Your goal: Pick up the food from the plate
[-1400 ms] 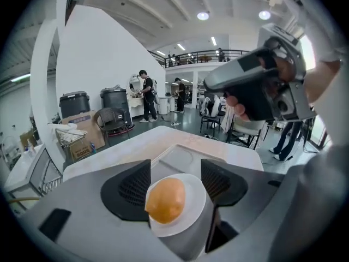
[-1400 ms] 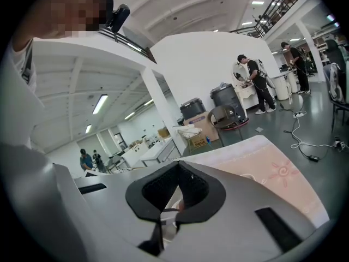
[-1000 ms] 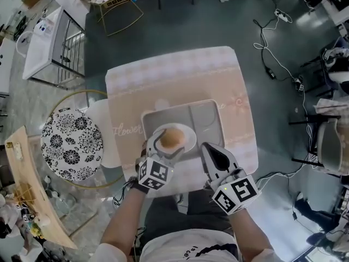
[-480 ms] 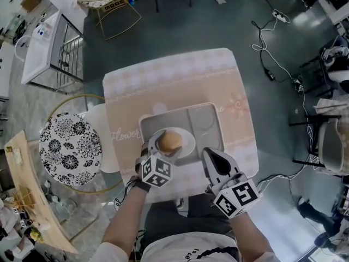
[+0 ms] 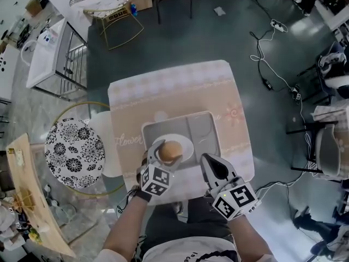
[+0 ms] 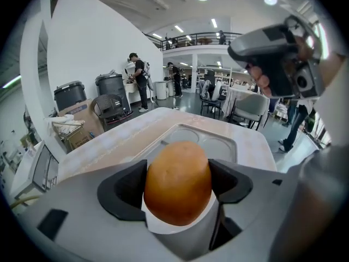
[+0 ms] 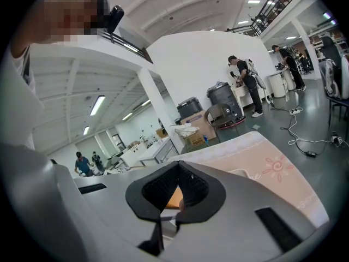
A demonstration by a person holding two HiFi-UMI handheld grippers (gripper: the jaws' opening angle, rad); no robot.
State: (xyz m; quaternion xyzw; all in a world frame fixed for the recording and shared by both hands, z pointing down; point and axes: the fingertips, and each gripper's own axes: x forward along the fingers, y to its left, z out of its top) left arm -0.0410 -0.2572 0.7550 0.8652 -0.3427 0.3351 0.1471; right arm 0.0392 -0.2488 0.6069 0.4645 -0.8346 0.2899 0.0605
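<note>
Left gripper fingers pinching bread roll, right gripper fingers pressed together

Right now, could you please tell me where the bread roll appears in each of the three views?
Head view: the bread roll sits just below centre, at the white plate, gripped by the left claw.
Left gripper view: low centre, filling the claw.
Right gripper view: only an orange sliver behind the closed right claw, likely the roll.
Shared landmark: the pink tablecloth.
</note>
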